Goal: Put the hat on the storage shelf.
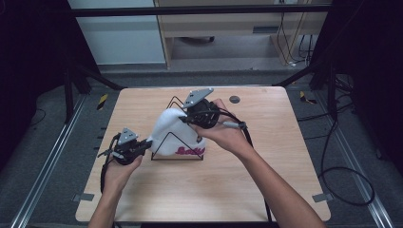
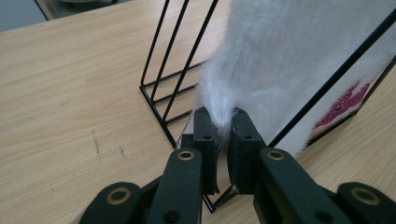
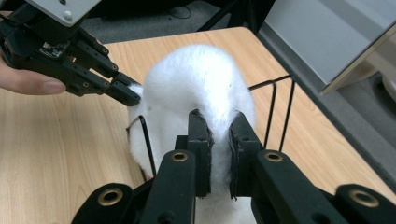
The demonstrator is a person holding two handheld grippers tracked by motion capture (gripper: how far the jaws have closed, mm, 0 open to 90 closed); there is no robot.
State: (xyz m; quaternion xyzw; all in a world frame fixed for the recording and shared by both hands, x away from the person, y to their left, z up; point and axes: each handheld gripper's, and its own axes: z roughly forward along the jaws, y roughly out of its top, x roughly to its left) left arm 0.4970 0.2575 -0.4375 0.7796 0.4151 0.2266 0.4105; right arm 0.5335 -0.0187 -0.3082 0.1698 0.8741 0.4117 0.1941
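High view shows your fluffy white knitted hat (image 1: 171, 133) draped over the black wire triangular rack (image 1: 177, 148) mid-table (image 1: 266, 156). Your left gripper (image 1: 145, 145) pinches its lower edge; your right gripper (image 1: 184, 118) clamps its crown.

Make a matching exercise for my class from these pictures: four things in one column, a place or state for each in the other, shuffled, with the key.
Things:
1. left tool
2. right tool
3. black wire rack
4. small dark disc

Places or states:
A. lies alone on the bare table near the far edge
B. grips the white fluffy hat at its top
C. stands on the table with the hat in it
D. pinches the hat's lower corner

Pairs: 1-D, 2-B, 3-C, 4-A
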